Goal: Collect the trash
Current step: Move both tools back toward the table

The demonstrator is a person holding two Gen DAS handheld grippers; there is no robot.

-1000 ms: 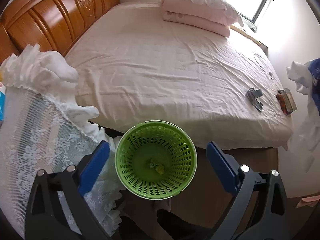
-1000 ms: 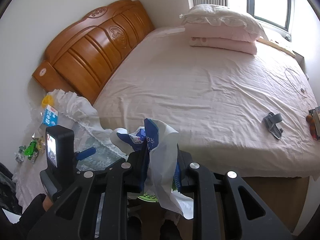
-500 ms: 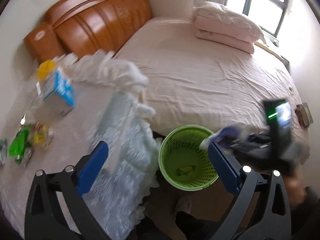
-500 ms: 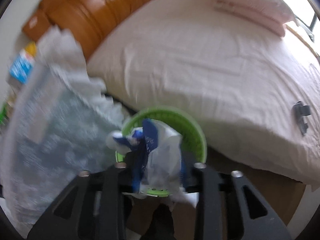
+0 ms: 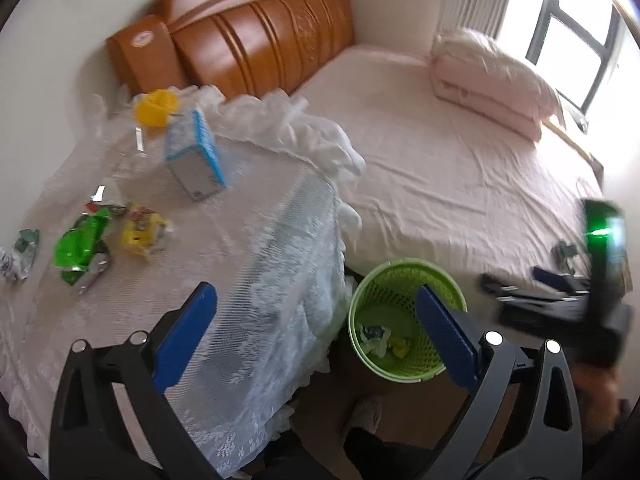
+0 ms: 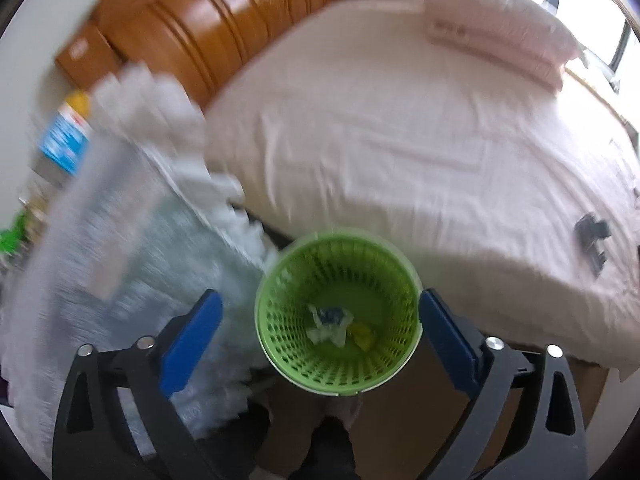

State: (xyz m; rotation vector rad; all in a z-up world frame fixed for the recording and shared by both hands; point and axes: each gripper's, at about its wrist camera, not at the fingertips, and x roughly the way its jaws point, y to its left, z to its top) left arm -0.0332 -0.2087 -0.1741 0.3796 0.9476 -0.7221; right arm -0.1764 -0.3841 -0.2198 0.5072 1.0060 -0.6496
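A green mesh bin [image 6: 338, 312] stands on the floor between the bed and the lace-covered table; it also shows in the left wrist view [image 5: 404, 320]. A white and blue plastic wrapper [image 6: 328, 322] and a yellow scrap [image 6: 362, 338] lie in its bottom. My right gripper [image 6: 320, 336] is open and empty right above the bin. My left gripper [image 5: 316, 332] is open and empty over the table's near edge. On the table lie a blue milk carton [image 5: 196, 156], a green wrapper [image 5: 80, 246], a yellow wrapper [image 5: 142, 232] and a yellow-capped clear bottle [image 5: 154, 110].
A lace cloth [image 5: 240, 280] covers the table and hangs over its edge beside the bin. The pink bed [image 5: 460, 168] with a wooden headboard [image 5: 256, 32] and folded pillows [image 5: 492, 76] lies behind. A small grey object [image 6: 592, 238] rests on the bed.
My right gripper has opened over the bin and the white and blue wrapper now lies in it. My left gripper has swung left toward the table.
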